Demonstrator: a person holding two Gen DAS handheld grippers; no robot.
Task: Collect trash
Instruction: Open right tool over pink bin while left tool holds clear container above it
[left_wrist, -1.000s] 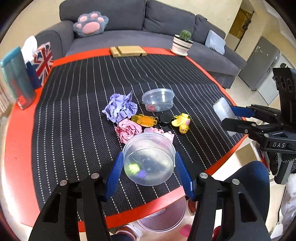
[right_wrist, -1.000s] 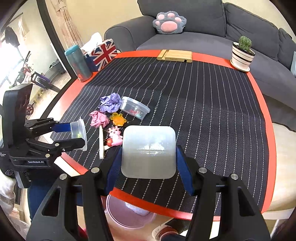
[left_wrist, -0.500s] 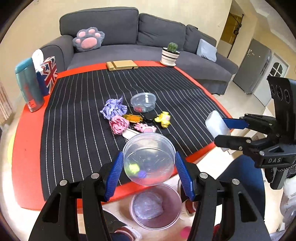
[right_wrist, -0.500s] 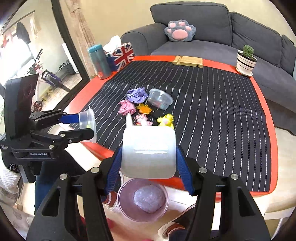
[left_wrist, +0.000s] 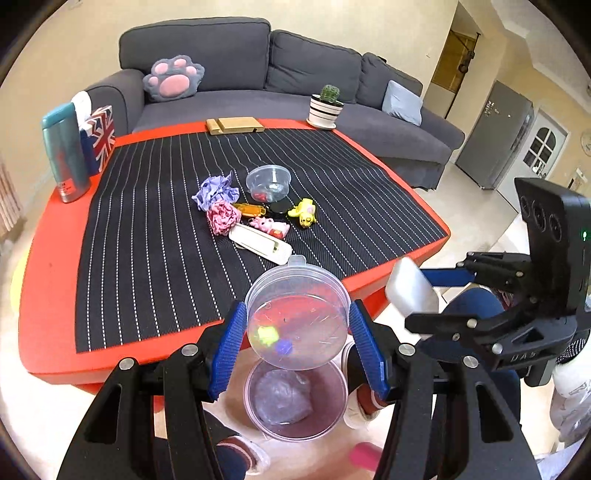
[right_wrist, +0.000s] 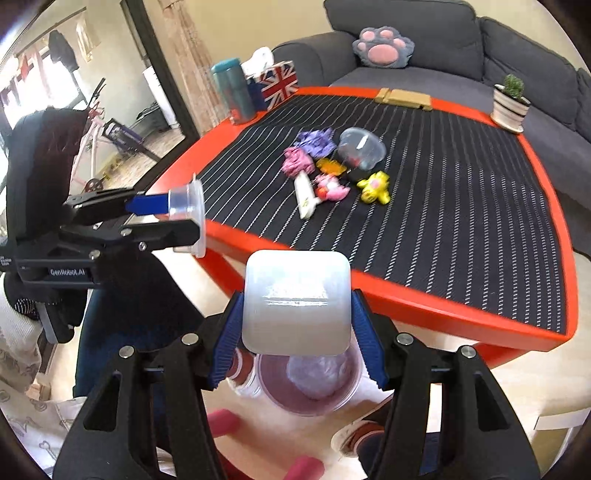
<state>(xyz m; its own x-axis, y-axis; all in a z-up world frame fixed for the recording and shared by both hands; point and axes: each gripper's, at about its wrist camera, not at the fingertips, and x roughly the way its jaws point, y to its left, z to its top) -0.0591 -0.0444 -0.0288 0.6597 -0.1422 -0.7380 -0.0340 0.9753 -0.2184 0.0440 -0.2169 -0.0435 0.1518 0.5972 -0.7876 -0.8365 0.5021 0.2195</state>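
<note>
My left gripper (left_wrist: 297, 341) is shut on a clear round container (left_wrist: 297, 317) and holds it past the table's front edge, above a pink trash bin (left_wrist: 295, 398) on the floor. My right gripper (right_wrist: 297, 339) is shut on a white square container (right_wrist: 297, 301), also over the bin (right_wrist: 310, 384), which holds a wad of wrapped trash. On the striped mat (left_wrist: 155, 206) lie a purple paper ball (left_wrist: 216, 190), a pink paper ball (left_wrist: 221, 218), a white wrapper (left_wrist: 258, 242) and small toys.
Another clear tub (left_wrist: 268, 181) sits on the mat by a yellow toy (left_wrist: 303, 212). A teal bottle (left_wrist: 64, 153) and flag tissue box (left_wrist: 99, 138) stand at the left, a cactus pot (left_wrist: 325, 107) at the back. A sofa lies behind. Shoes flank the bin.
Both grippers have drawn back from over the table to beyond its front edge, carrying their containers. The trash bin now lies under both.
</note>
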